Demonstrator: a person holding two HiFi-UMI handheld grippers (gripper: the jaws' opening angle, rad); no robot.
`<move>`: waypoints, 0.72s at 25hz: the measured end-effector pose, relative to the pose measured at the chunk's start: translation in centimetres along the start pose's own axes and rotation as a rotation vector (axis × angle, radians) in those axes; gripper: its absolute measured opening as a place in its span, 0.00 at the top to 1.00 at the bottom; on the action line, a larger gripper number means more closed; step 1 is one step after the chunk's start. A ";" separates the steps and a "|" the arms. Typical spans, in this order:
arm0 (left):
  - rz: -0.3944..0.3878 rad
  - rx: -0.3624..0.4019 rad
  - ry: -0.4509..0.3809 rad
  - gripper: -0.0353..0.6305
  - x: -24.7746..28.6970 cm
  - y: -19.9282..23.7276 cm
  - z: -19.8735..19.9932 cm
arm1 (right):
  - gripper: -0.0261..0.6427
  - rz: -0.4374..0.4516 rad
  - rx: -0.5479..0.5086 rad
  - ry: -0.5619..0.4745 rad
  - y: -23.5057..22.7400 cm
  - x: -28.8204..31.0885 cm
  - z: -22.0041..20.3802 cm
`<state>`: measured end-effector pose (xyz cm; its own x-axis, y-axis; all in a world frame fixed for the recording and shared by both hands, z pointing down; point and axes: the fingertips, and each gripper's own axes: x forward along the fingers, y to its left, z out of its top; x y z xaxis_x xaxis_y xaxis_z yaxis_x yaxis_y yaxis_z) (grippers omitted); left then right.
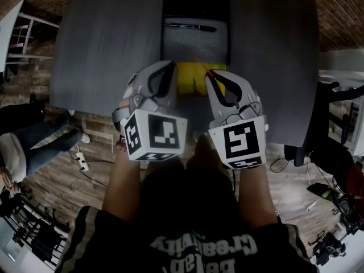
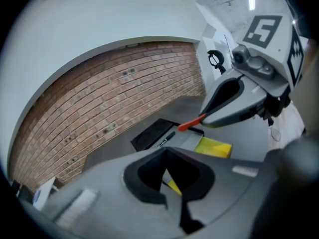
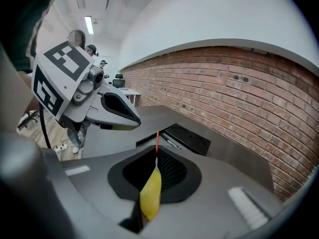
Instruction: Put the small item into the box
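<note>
Head view: our right tongs (image 1: 211, 74) pinch the small item (image 3: 150, 190) at the near edge of the box (image 1: 193, 45); our left tongs (image 1: 169, 66), just beside, are pressed together, empty. Bare counter (image 1: 102, 50) flanks the box.

Yellow item (image 3: 150, 193), dark grey table (image 1: 102, 50)

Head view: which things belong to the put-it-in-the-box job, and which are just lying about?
Job:
- small yellow item with a red tip, held by the right gripper
- open box

Lying about:
- pen inside the box
- yellow block in front of the box
- power strip on the floor
</note>
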<state>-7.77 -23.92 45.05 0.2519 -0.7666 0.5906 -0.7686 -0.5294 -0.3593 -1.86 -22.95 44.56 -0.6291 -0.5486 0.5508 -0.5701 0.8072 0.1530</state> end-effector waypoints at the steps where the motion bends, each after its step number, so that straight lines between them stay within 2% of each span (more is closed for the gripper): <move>1: 0.000 0.000 0.004 0.94 0.0 0.0 0.0 | 0.94 0.003 0.002 0.003 0.0 0.0 0.0; 18: -0.018 -0.022 0.050 0.94 0.7 -0.8 -2.6 | 0.94 0.046 0.029 0.065 1.7 1.9 -2.7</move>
<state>-8.55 -23.11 47.60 0.2366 -0.7377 0.6323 -0.7770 -0.5343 -0.3327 -2.60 -21.99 48.04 -0.6197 -0.4951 0.6090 -0.5573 0.8239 0.1027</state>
